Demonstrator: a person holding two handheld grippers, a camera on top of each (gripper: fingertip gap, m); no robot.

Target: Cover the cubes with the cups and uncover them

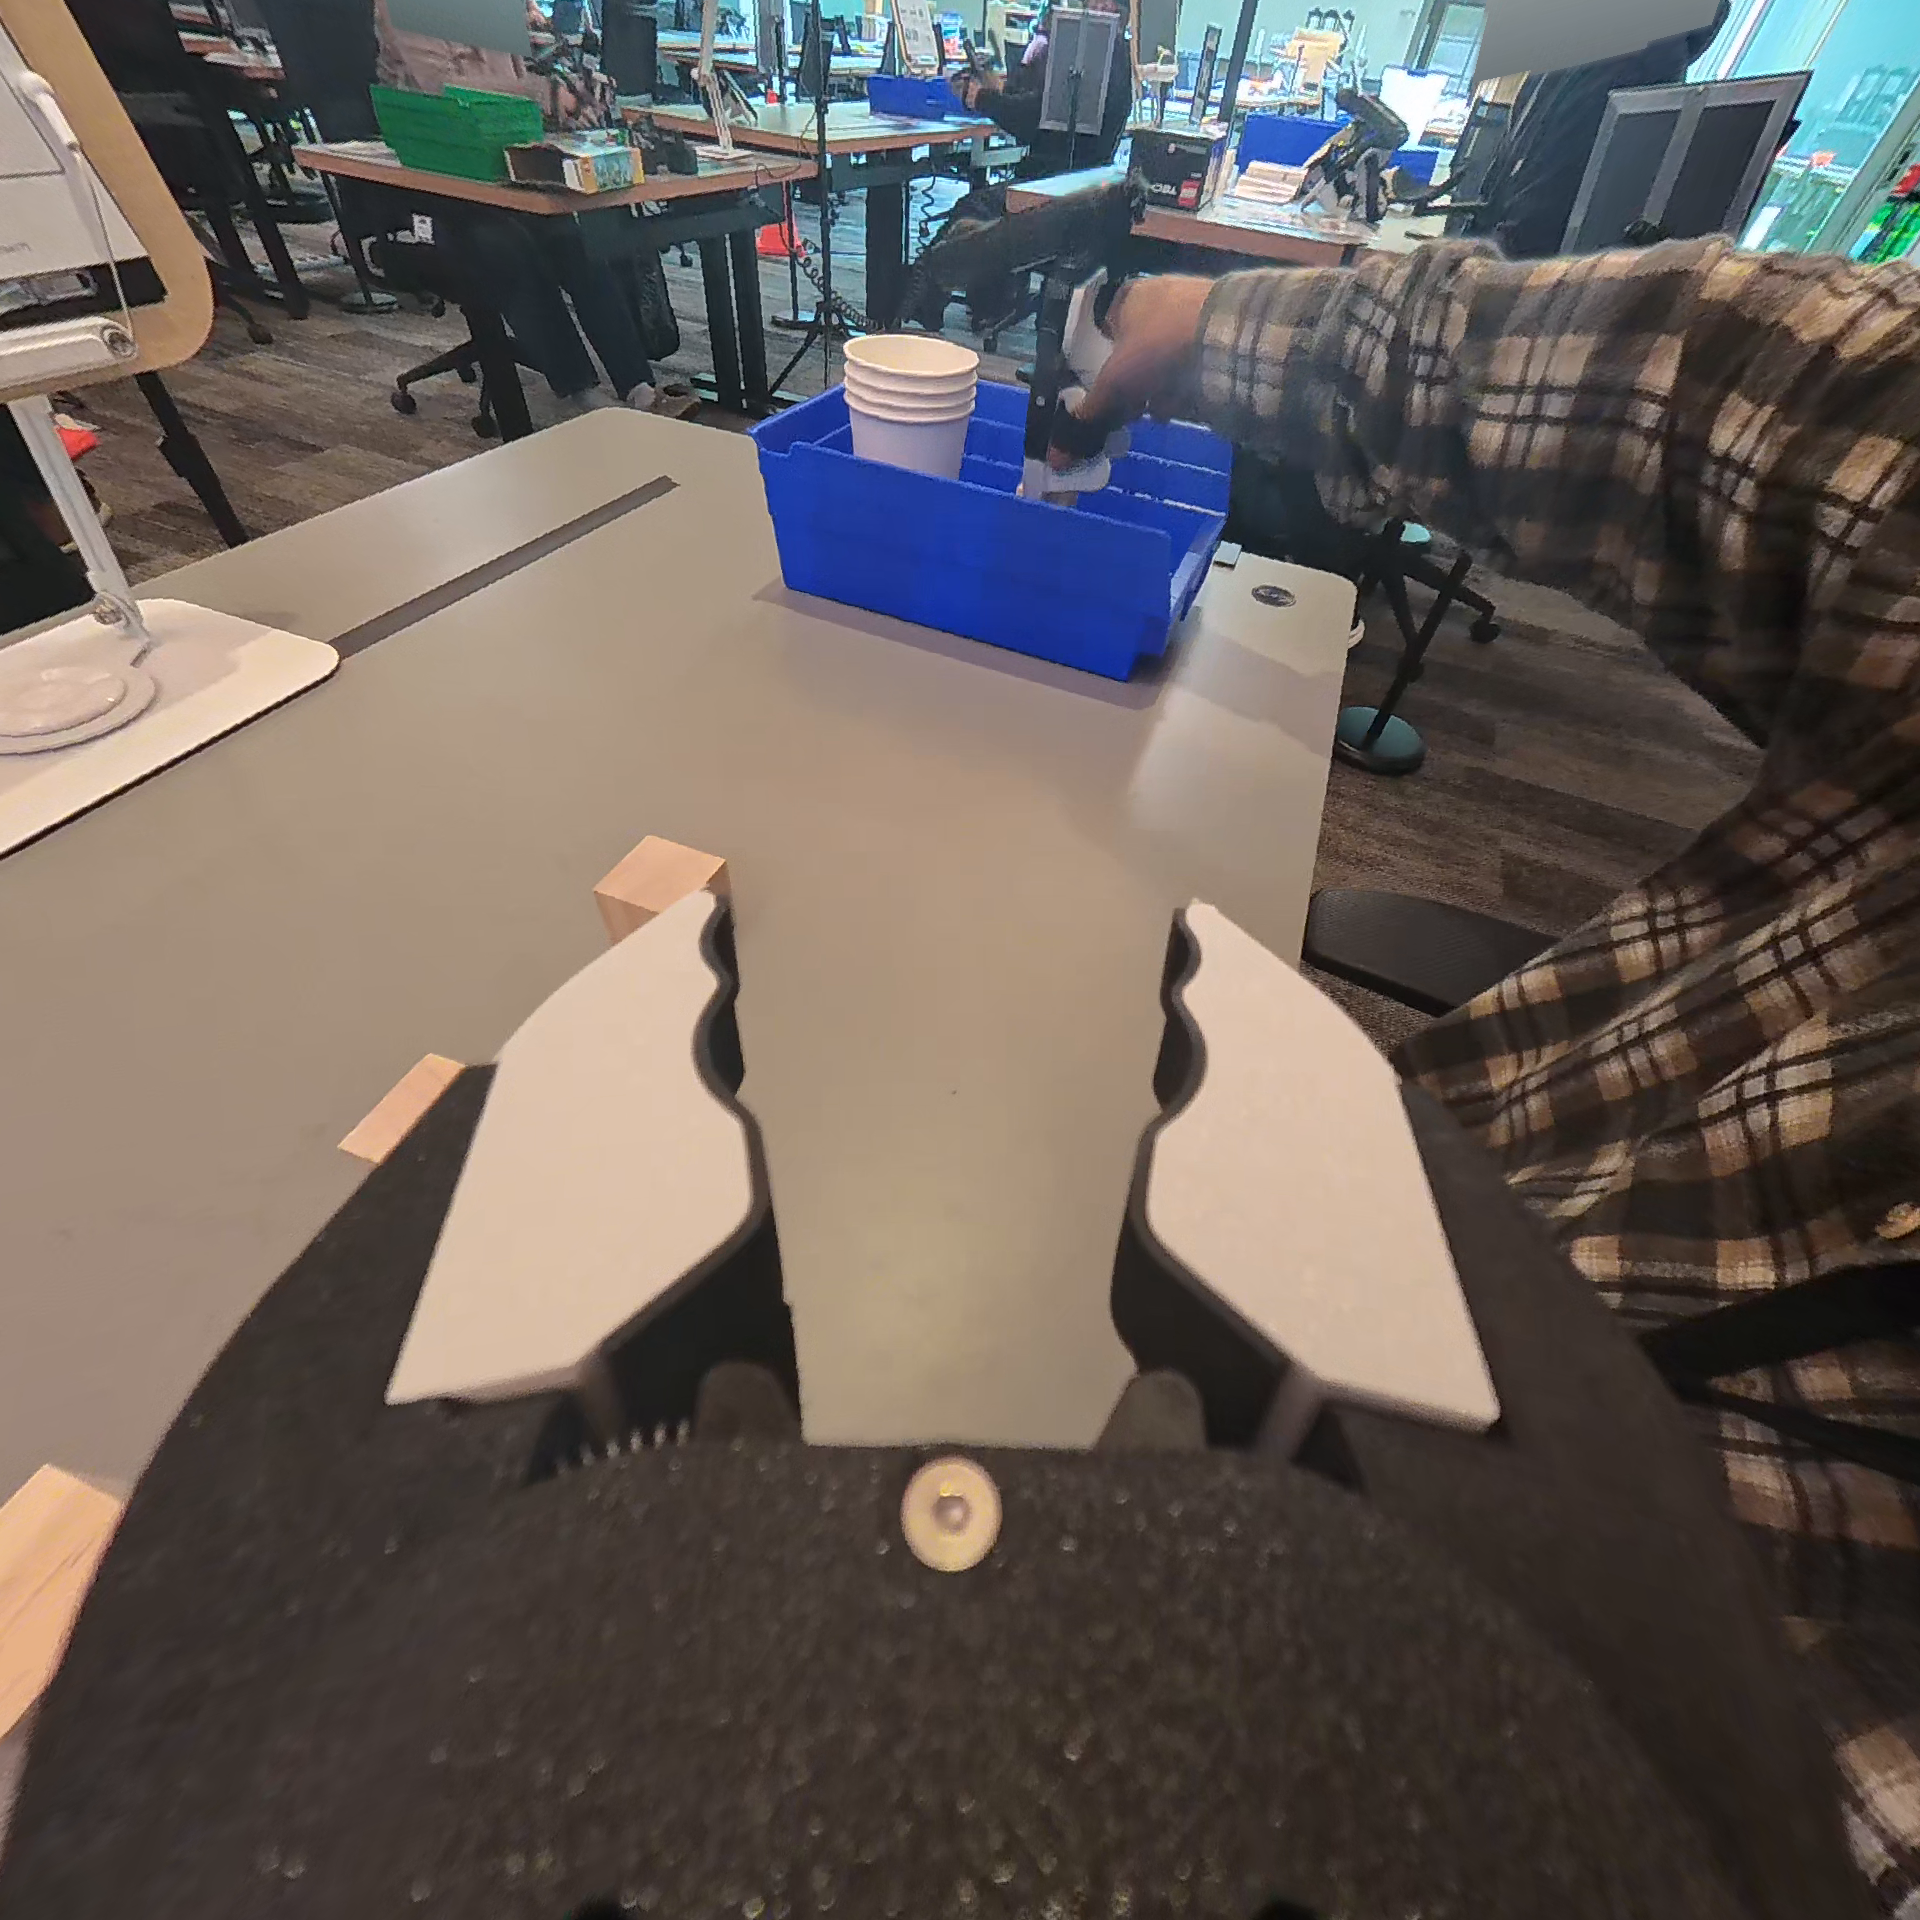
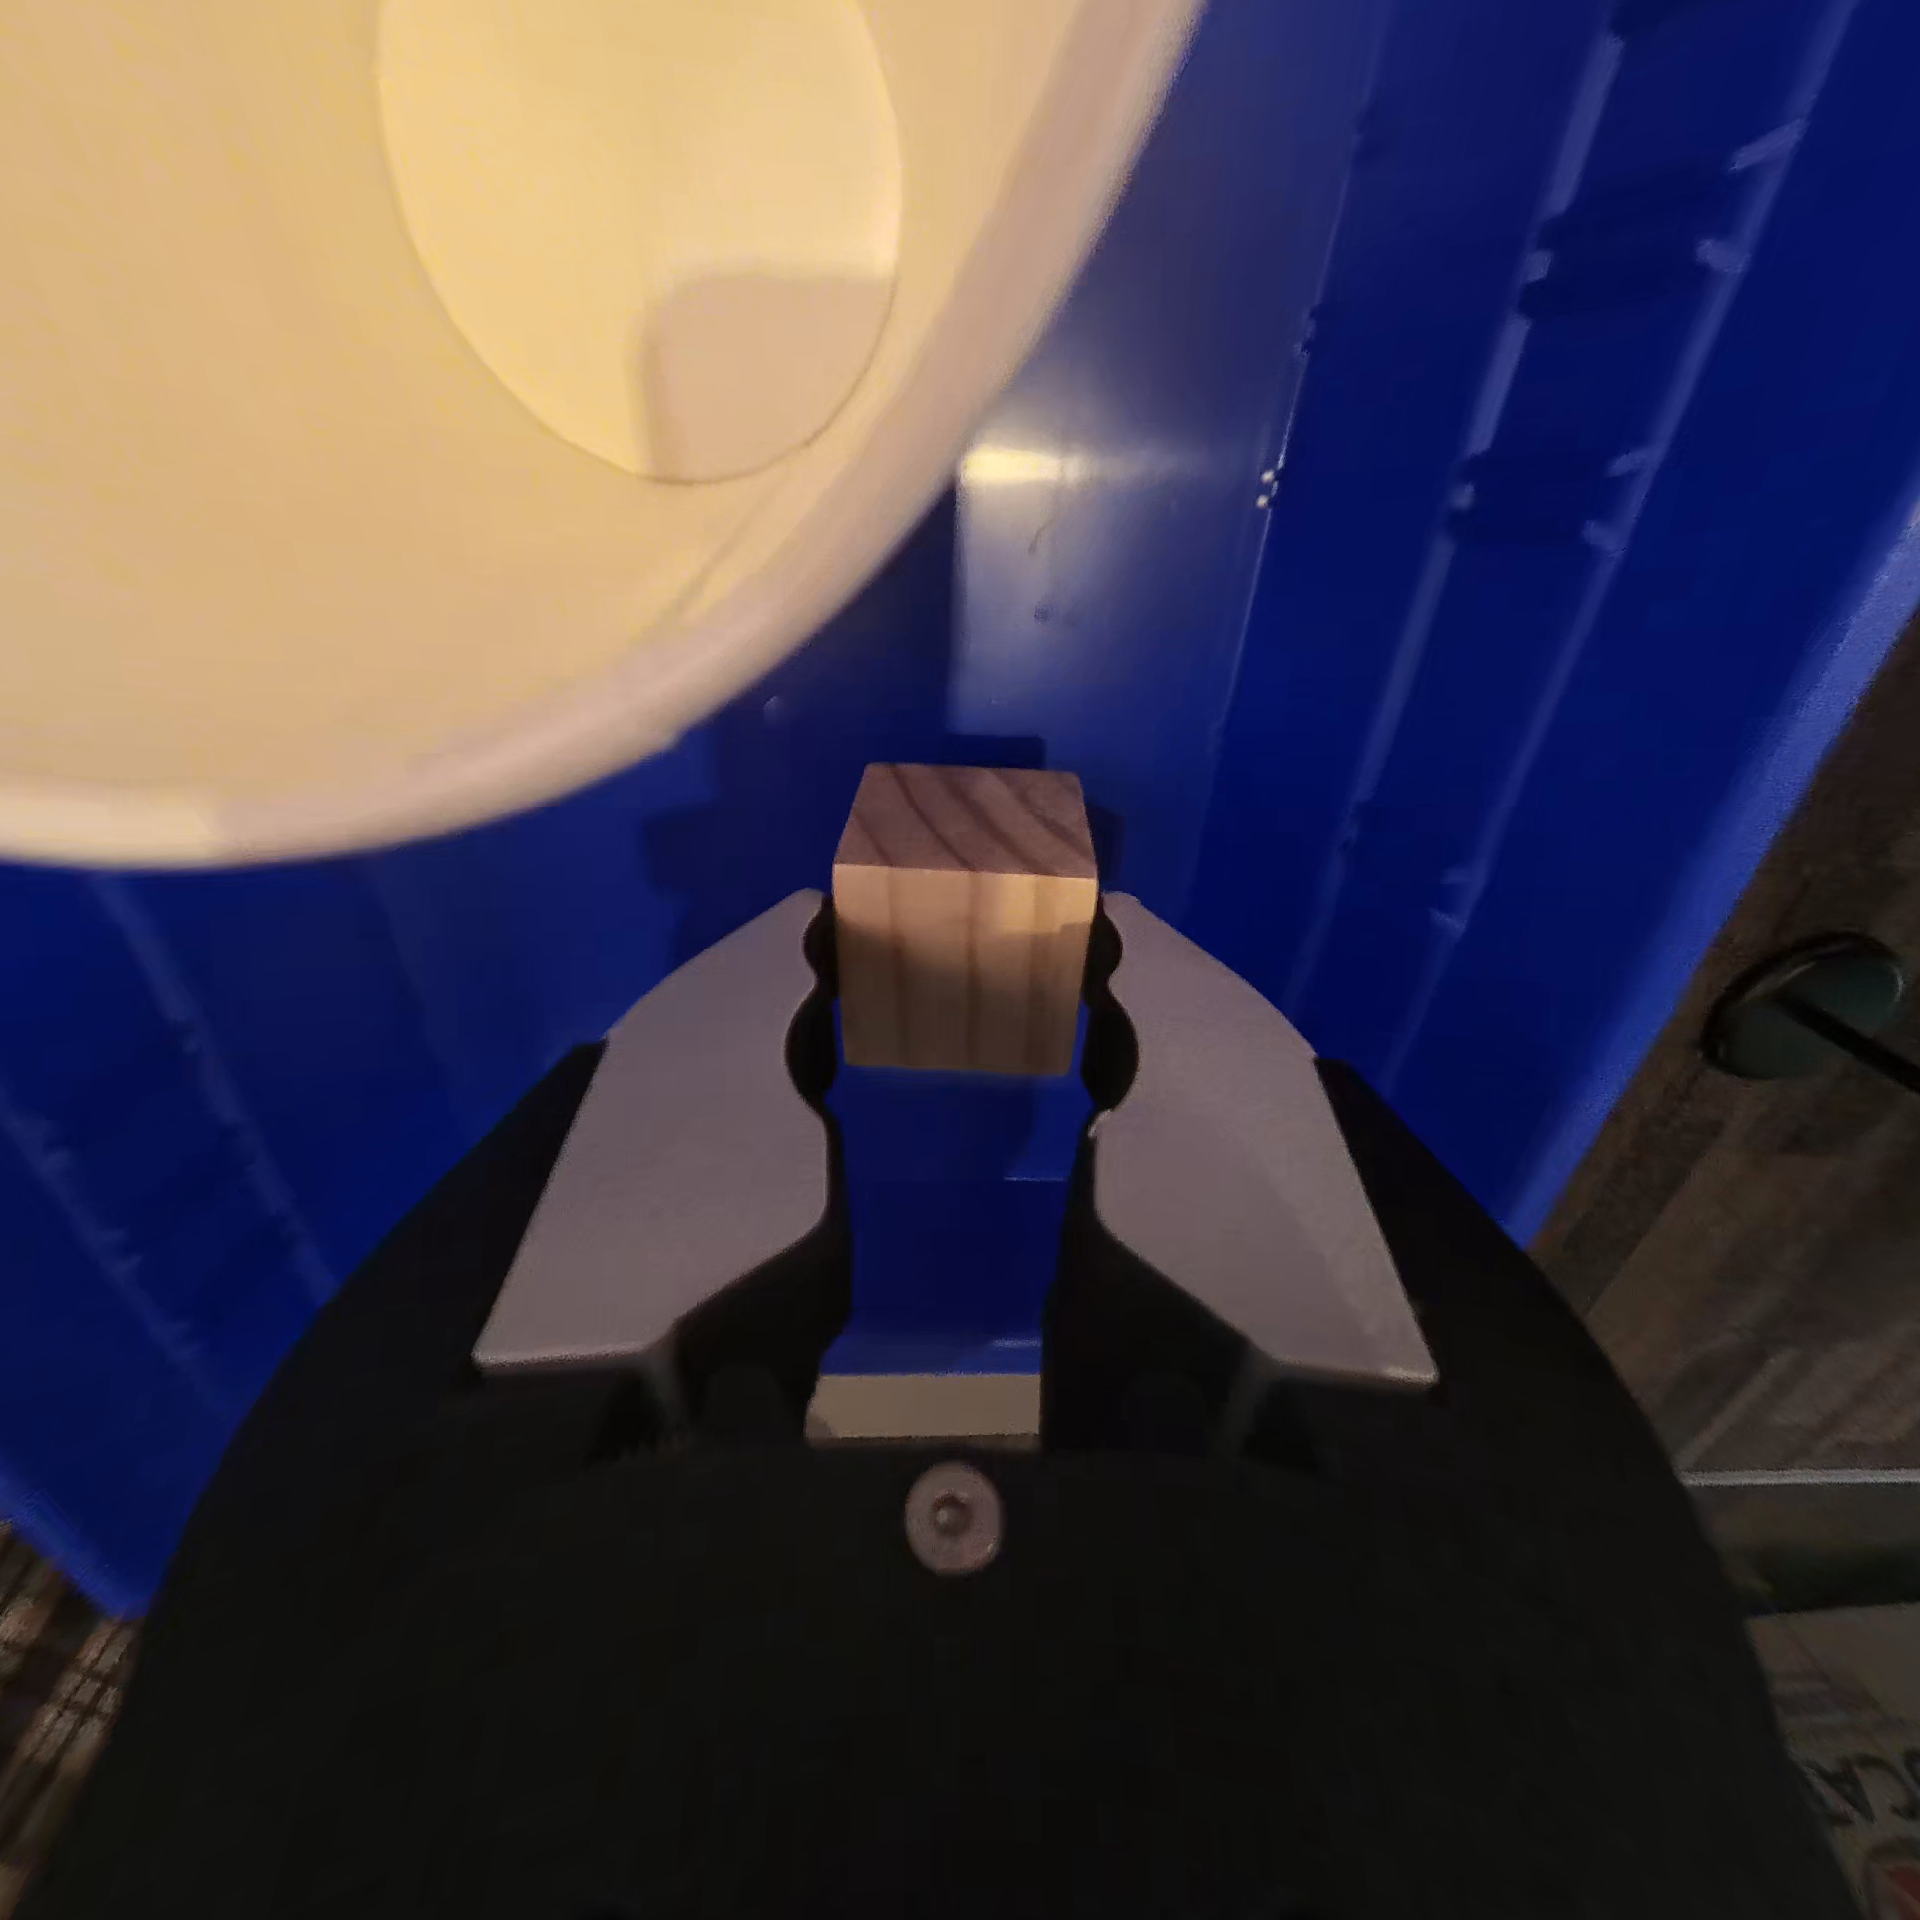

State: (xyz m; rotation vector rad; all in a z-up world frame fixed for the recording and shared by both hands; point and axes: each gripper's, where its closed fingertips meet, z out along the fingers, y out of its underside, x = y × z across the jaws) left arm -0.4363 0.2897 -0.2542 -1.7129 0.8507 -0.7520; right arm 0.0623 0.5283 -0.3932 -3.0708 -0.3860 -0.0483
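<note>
Setup step, I judge: my right gripper (image 2: 961, 935) pinches a pale wooden cube (image 2: 964, 956) inside the far blue plastic bin (image 1: 966, 561), beside stacked white paper cups (image 1: 911, 410); left gripper (image 1: 951, 935) hangs wide, empty. Next: carry it tableward.

Four wooden cubes show in all. Three lie on the grey table: one (image 1: 661, 881) just past the left fingertip of the left gripper, a second (image 1: 400, 1107) partly hidden beside that gripper's body, and a third (image 1: 47, 1569) cut off at the picture's left edge. The fourth cube (image 2: 964, 961) sits between the fingers of the right gripper, inside the bin. One blue plastic bin (image 1: 971, 556) stands on the table. One stack of white paper cups (image 1: 911, 410) stands in it; four rims can be counted, nested together. Two grippers are present, one per hand.
</note>
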